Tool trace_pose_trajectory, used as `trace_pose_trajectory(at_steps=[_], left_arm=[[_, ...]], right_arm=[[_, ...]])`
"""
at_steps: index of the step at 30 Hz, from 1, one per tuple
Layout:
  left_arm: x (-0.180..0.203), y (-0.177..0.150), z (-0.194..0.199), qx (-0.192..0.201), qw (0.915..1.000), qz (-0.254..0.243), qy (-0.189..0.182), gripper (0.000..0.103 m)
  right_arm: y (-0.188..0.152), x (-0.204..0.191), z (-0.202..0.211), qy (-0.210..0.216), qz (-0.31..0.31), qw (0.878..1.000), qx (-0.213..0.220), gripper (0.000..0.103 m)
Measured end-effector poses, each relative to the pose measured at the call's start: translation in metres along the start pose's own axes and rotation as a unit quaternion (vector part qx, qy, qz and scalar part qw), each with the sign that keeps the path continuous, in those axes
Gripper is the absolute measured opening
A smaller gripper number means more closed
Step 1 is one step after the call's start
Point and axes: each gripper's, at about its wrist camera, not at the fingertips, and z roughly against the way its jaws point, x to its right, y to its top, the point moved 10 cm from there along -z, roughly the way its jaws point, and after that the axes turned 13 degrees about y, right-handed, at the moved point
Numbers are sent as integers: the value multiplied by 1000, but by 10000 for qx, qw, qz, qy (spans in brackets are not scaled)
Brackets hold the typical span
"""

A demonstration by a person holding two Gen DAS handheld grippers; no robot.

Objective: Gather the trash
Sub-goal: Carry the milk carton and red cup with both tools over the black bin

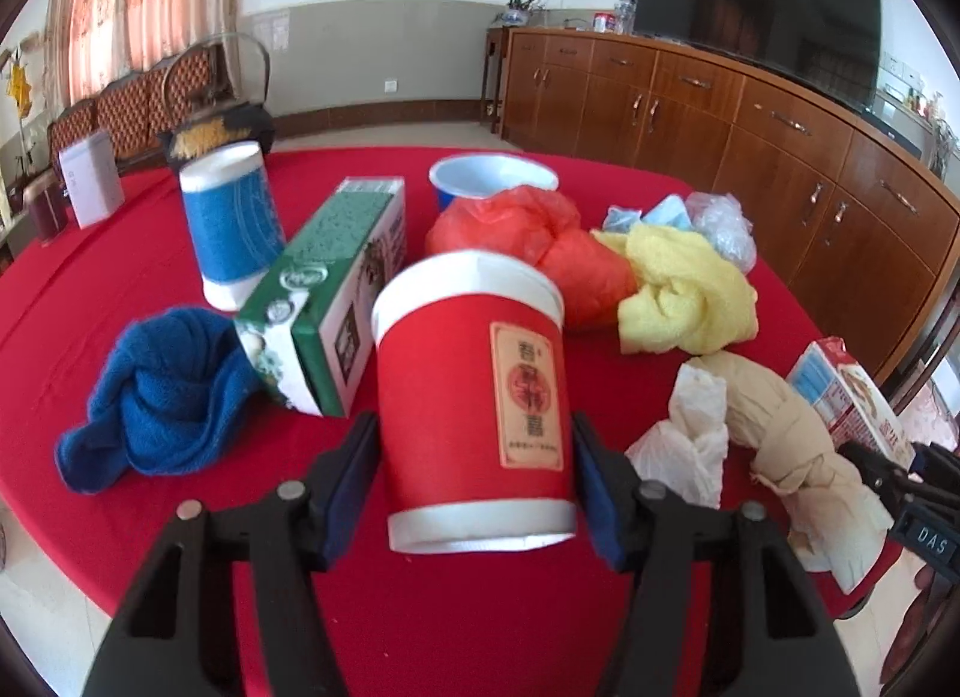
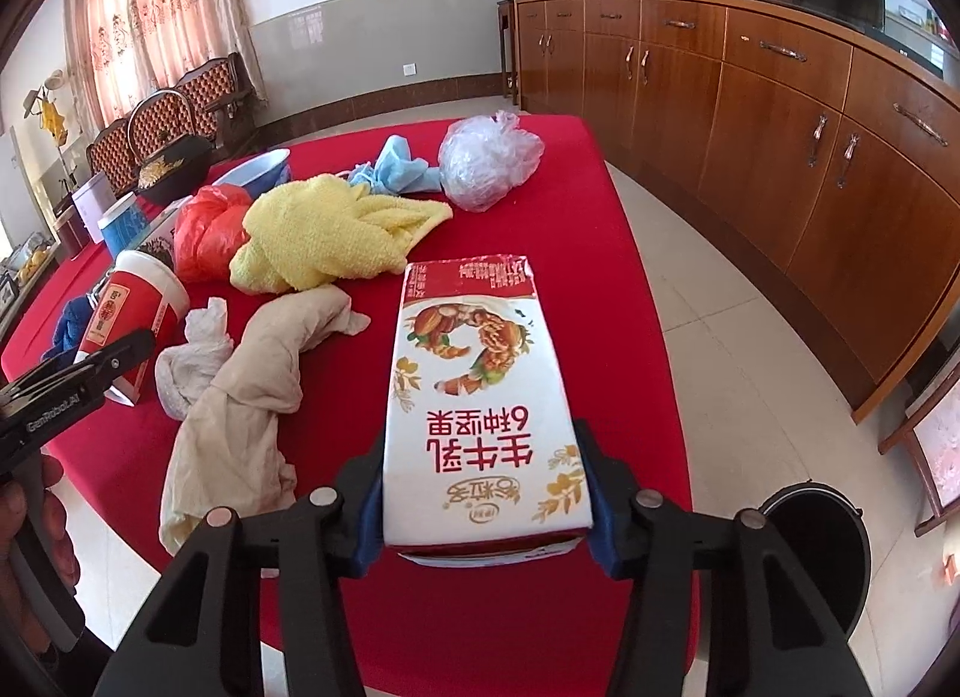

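A red paper cup (image 1: 468, 385) with a white rim stands on the red tablecloth (image 1: 90, 289), and my left gripper (image 1: 477, 487) is shut on its lower part, a blue pad against each side. A white and red milk carton (image 2: 480, 385) lies flat near the table's right edge, with my right gripper (image 2: 486, 517) shut on its near end. In the right wrist view the red cup (image 2: 135, 301) sits at the far left.
Around the cup lie a blue towel (image 1: 162, 391), a green box (image 1: 327, 289), a blue cup (image 1: 231, 229), a red plastic bag (image 1: 528, 241), a yellow towel (image 1: 684, 289), white tissue (image 1: 690, 439) and beige cloth (image 1: 792, 439). A black bin (image 2: 822, 553) stands on the floor right of the table.
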Motion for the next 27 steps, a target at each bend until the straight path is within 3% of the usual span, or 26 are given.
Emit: trace_pose_trajectory(at_steps=[13,27], left_arm=[[28,1,58,459,9977,-395,-313,59],[144,-7,130,813,9821,-1080,-1309,59]], right_arm=[[3,7,50,-203,-99,9989,420,54],[-35,86,157,-947,-630,9905,777,54]])
